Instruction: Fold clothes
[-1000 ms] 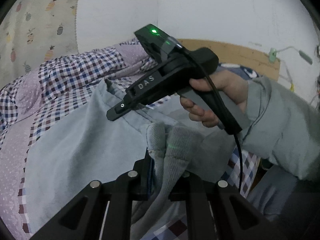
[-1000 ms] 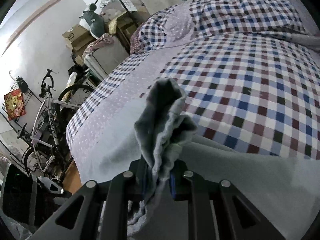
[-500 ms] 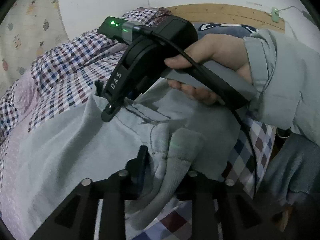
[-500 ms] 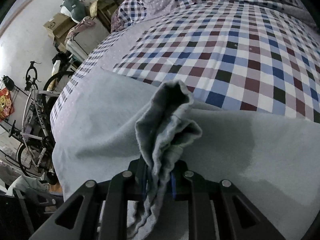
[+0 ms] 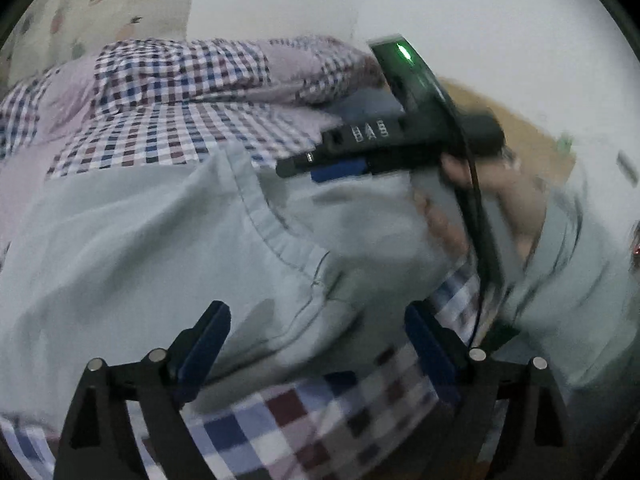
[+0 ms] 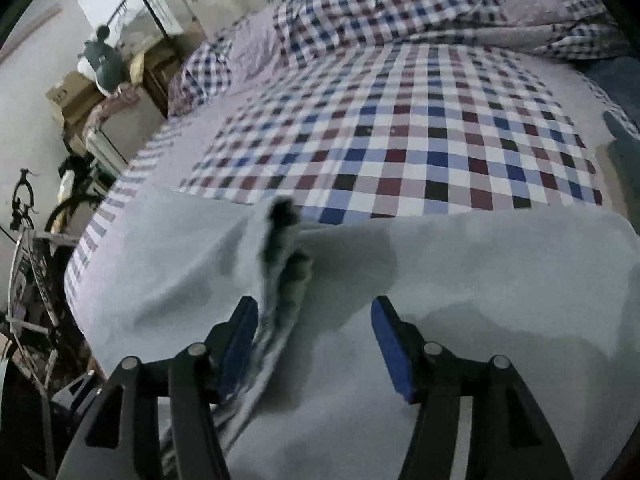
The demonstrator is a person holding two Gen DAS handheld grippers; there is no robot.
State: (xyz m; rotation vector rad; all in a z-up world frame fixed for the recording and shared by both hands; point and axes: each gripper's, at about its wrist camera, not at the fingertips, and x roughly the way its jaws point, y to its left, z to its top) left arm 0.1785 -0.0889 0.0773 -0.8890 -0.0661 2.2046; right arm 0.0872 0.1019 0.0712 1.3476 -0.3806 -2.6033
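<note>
You've just let go: both your left gripper [image 5: 316,336] and right gripper [image 6: 314,332] have spread apart, dropping the grey garment [image 6: 460,280] (one bunched ridge remains) along the bed [image 6: 400,140]'s near edge; fold laid

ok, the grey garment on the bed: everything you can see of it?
The grey garment is pale grey-blue, soft knit by the look, with a stitched ribbed hem. It lies spread across the checked bedsheet, mostly flat. One bunched ridge stands up between the right gripper's jaws, which have just been opening and no longer clamp it. The left gripper is open above it too.
</note>
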